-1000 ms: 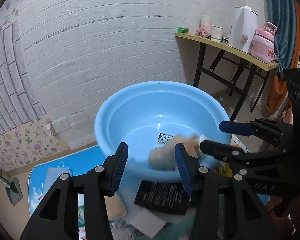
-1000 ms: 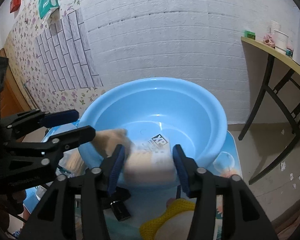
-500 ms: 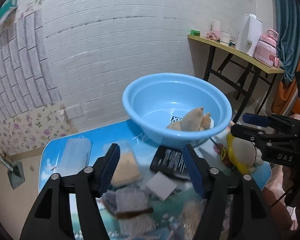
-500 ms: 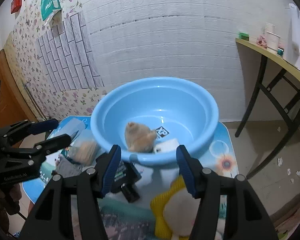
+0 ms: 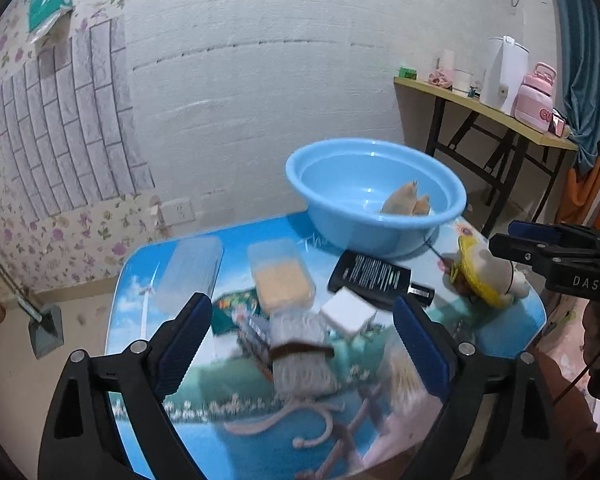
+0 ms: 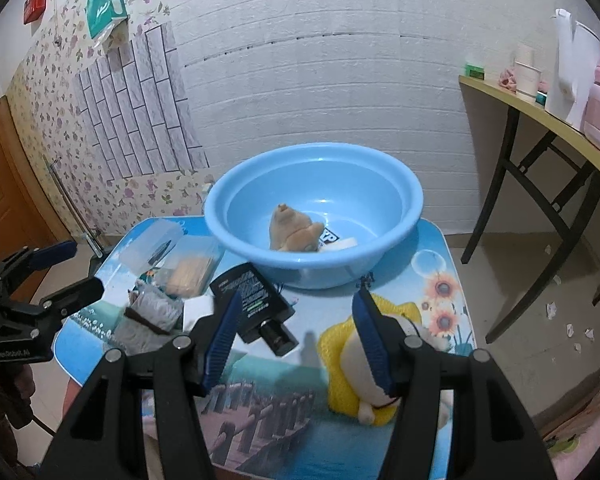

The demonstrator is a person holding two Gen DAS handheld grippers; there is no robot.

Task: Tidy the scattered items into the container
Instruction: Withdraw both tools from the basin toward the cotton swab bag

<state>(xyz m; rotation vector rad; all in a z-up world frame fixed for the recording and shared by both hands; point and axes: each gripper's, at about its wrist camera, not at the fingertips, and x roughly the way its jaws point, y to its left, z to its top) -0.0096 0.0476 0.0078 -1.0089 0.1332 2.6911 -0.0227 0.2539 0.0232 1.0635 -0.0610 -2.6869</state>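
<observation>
Ahead of my fingers the blue basin (image 6: pixel 314 216) sits at the far edge of the picture-printed table (image 6: pixel 440 280), close to the white wall. Inside it lie a tan plush toy (image 6: pixel 292 230) and a small white block (image 6: pixel 344 243). Open tabletop lies directly beneath my right gripper (image 6: pixel 298 338), whose jaws stand wide apart and hold nothing. A black bottle (image 6: pixel 256 300) lies just beyond its left finger, and a yellow-and-cream plush (image 6: pixel 364 360) sits under its right finger, near the table's right edge.

My left gripper (image 5: pixel 302 346) is likewise spread wide and empty. Between and beyond its fingers lie a grey bundle with a brown band (image 5: pixel 300 350), a white square block (image 5: pixel 348 314), a clear box of tan contents (image 5: pixel 280 276) and an empty clear box (image 5: pixel 190 270), all still on the table outside the basin.
</observation>
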